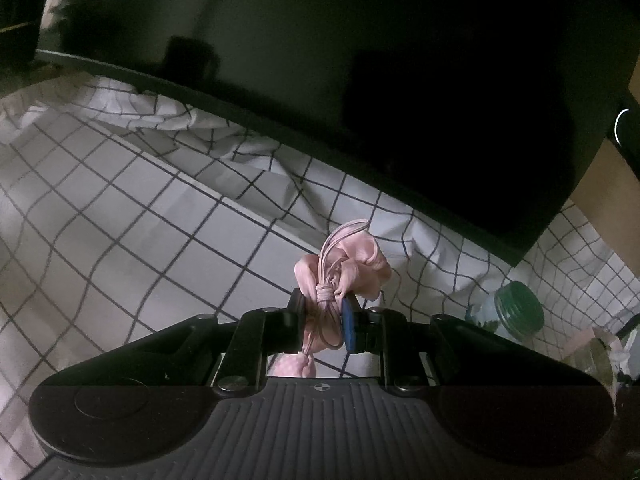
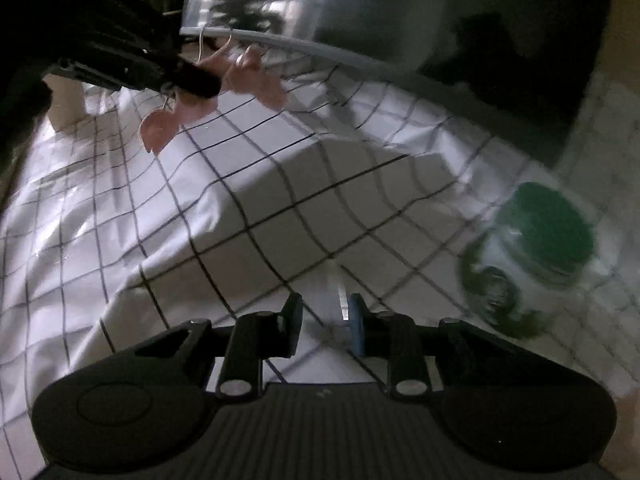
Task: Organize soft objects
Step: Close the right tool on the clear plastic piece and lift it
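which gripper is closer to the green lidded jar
Right. The right gripper hangs empty just left of the green lidded jar; the left gripper, clamping the pink drawstring pouch, sits farther left.

Left gripper (image 1: 323,303) holds the pink drawstring fabric pouch (image 1: 344,270) between its jaws, lifted above the white grid-checked cloth (image 1: 132,208). In the right wrist view the pouch (image 2: 256,80) hangs upper left, off the cloth (image 2: 248,200). Large black flat screen (image 1: 400,80) stands behind, along the cloth's far edge, where the cloth bunches against it. Clear jar with green screw lid (image 1: 516,310) lies tipped on the cloth, right of the pouch. Right gripper (image 2: 325,316) sits over the cloth, jar (image 2: 532,256) to its right, nothing between its jaws.
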Demonstrator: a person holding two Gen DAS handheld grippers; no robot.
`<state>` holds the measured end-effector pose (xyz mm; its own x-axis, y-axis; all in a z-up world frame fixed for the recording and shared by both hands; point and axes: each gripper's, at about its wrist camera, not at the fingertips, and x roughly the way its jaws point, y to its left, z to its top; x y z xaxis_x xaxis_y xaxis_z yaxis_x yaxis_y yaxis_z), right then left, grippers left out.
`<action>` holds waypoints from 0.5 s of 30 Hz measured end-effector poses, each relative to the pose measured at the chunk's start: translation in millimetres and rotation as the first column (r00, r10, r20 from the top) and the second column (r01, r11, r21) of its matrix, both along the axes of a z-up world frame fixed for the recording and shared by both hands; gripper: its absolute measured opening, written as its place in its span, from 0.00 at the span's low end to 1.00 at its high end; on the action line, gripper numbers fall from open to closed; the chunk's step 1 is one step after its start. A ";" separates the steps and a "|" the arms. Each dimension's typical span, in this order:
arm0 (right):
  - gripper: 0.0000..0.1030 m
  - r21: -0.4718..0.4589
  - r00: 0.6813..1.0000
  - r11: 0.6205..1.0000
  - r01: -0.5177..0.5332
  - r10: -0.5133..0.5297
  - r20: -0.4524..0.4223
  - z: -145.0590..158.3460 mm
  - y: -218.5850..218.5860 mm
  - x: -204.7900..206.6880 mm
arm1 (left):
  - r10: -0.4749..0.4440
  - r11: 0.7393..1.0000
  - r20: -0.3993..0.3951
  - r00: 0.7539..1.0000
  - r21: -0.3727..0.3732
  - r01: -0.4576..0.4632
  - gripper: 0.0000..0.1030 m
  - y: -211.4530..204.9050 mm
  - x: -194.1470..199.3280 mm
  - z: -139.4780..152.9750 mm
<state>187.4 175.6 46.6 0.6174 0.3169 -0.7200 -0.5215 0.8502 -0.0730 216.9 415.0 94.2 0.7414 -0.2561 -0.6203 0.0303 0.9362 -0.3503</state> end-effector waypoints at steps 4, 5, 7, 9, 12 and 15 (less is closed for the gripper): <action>0.70 0.085 0.979 0.976 0.202 -0.204 0.008 7.8 -17.3 -2.8 | -0.020 1.000 -0.007 1.000 0.000 0.020 0.21 -5.3 1.1 -1.0; 0.70 0.115 0.965 0.958 0.262 -0.264 -0.001 7.1 -22.0 -3.4 | -0.024 1.000 -0.008 1.000 0.001 0.024 0.21 -5.8 1.9 -1.3; 0.70 0.156 0.942 0.929 0.336 -0.330 -0.067 0.6 -28.7 4.3 | -0.026 1.000 -0.012 1.000 0.004 0.026 0.21 -6.0 3.2 -2.1; 0.73 0.172 0.924 0.909 0.379 -0.363 -0.121 -8.7 -29.0 13.2 | -0.025 1.000 -0.018 1.000 0.006 0.025 0.21 -5.8 4.6 -3.0; 0.78 0.139 0.926 0.915 0.378 -0.372 -0.070 -14.2 -13.0 20.5 | -0.033 0.999 -0.027 0.999 0.010 0.033 0.21 -6.4 4.8 -3.9; 0.76 0.055 0.960 0.958 0.280 -0.280 -0.013 -17.1 5.4 20.8 | -0.036 0.999 -0.037 0.999 0.012 0.036 0.21 -5.7 4.2 -4.4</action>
